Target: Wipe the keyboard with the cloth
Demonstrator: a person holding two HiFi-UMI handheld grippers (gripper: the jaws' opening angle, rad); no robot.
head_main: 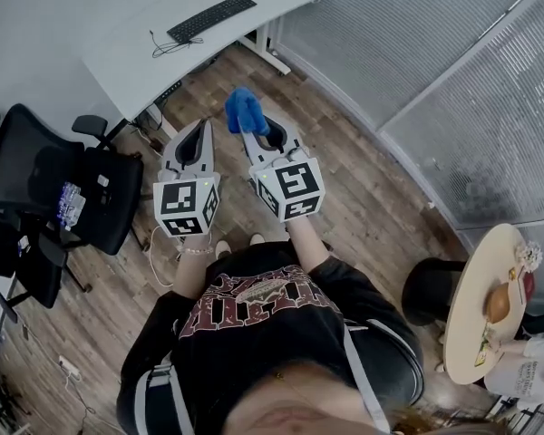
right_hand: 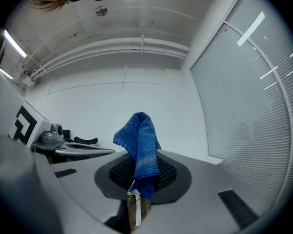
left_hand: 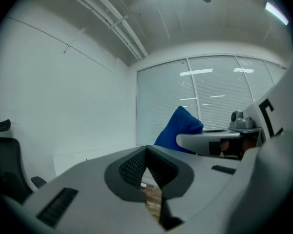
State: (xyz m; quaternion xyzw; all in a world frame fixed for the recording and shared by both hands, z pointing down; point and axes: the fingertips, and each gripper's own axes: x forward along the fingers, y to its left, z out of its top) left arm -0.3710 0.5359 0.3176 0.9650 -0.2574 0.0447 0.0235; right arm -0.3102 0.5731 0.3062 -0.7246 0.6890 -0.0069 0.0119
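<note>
Ahead of the right tool and left tool: the keyboard lies on the white surface, well apart from both and untouched.
Right tool: its jaws are clamped on the blue cloth, which stands bunched above the tips.
Left tool: just beside the right one, jaws closed together, nothing between them.
Step in hand: carrying the cloth over; wiping hasn't started, I'd say.
Next move: right tool goes forward and down onto the keys, cloth leading, then light sweeps along the rows. The left tool could steady the keyboard's edge.
</note>
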